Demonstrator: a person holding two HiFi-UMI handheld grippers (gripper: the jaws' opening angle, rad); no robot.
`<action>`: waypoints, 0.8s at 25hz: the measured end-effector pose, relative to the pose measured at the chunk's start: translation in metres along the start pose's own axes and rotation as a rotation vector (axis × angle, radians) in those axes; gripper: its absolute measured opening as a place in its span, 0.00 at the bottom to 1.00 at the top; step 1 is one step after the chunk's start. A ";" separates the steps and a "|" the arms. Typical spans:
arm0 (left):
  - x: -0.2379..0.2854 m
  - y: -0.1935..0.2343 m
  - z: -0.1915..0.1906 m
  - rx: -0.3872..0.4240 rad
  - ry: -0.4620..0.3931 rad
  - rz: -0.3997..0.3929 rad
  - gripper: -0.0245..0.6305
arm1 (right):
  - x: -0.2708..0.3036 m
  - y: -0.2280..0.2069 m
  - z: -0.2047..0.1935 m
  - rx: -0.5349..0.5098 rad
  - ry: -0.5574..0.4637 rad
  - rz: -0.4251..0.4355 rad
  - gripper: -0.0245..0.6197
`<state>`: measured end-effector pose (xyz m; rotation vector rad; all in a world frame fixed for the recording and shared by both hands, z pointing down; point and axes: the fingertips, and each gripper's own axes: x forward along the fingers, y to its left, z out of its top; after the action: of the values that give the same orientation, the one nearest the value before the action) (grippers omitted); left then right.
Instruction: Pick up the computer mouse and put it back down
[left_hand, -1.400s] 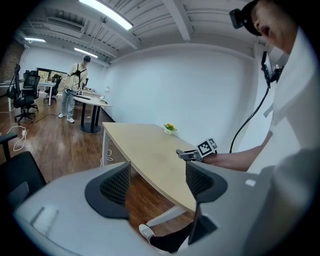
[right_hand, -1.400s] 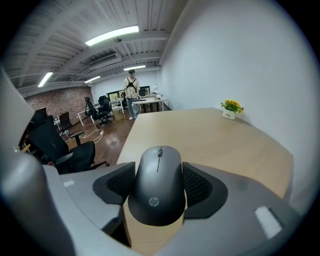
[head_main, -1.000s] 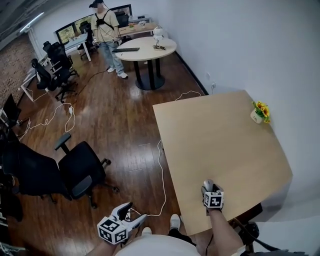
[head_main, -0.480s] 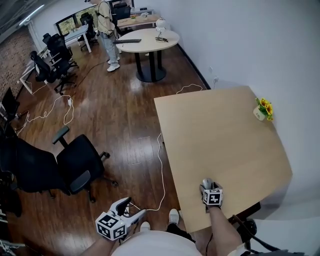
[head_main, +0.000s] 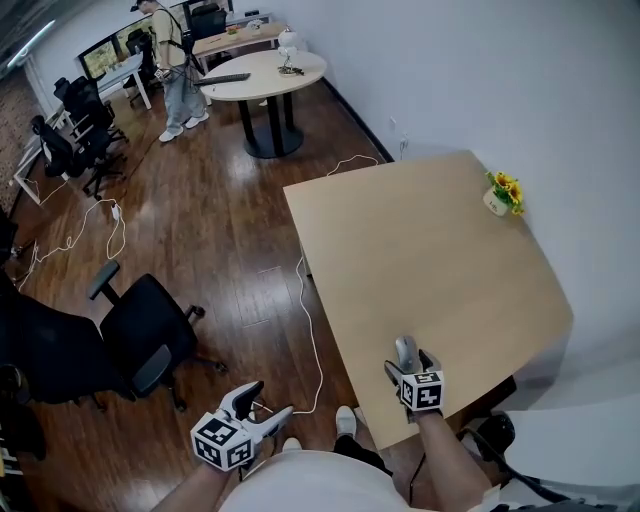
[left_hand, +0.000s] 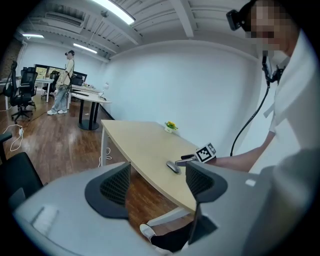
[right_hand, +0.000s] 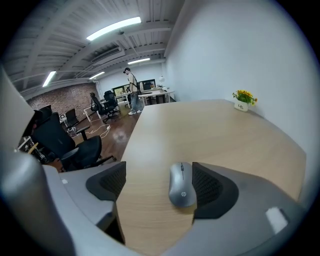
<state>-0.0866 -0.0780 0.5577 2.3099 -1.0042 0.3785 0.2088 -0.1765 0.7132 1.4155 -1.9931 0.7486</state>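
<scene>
The grey computer mouse (head_main: 405, 351) (right_hand: 181, 185) lies flat on the light wooden table (head_main: 430, 260), close to its near edge. My right gripper (head_main: 410, 364) (right_hand: 157, 182) hovers just behind it and its jaws are opening. The mouse sits between them, close beside the right-hand pad, with a wide gap to the other pad. My left gripper (head_main: 268, 400) (left_hand: 157, 182) hangs off the table's left side above the floor, open and empty. In the left gripper view the mouse (left_hand: 173, 167) and the right gripper (left_hand: 187, 159) appear on the table top.
A small pot of yellow flowers (head_main: 498, 195) stands at the table's far right corner by the white wall. A white cable (head_main: 310, 330) runs along the wooden floor beside the table. A black office chair (head_main: 140, 335) stands to the left. A person (head_main: 170, 50) stands far back near a round table (head_main: 262, 75).
The right gripper's jaws, earlier shut on the mouse, have spread apart and drawn back a little. The mouse rests on the table. The left gripper has stayed put.
</scene>
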 end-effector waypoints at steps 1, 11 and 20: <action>0.000 0.000 0.000 0.007 0.002 -0.009 0.52 | -0.008 0.005 0.000 0.001 -0.007 0.003 0.69; -0.015 -0.007 -0.004 0.066 -0.004 -0.080 0.52 | -0.113 0.035 0.006 0.027 -0.119 -0.051 0.69; -0.048 -0.010 -0.018 0.090 -0.027 -0.095 0.52 | -0.176 0.080 0.007 0.021 -0.199 -0.061 0.68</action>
<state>-0.1118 -0.0344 0.5457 2.4390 -0.9033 0.3619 0.1792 -0.0481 0.5719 1.6103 -2.0849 0.6246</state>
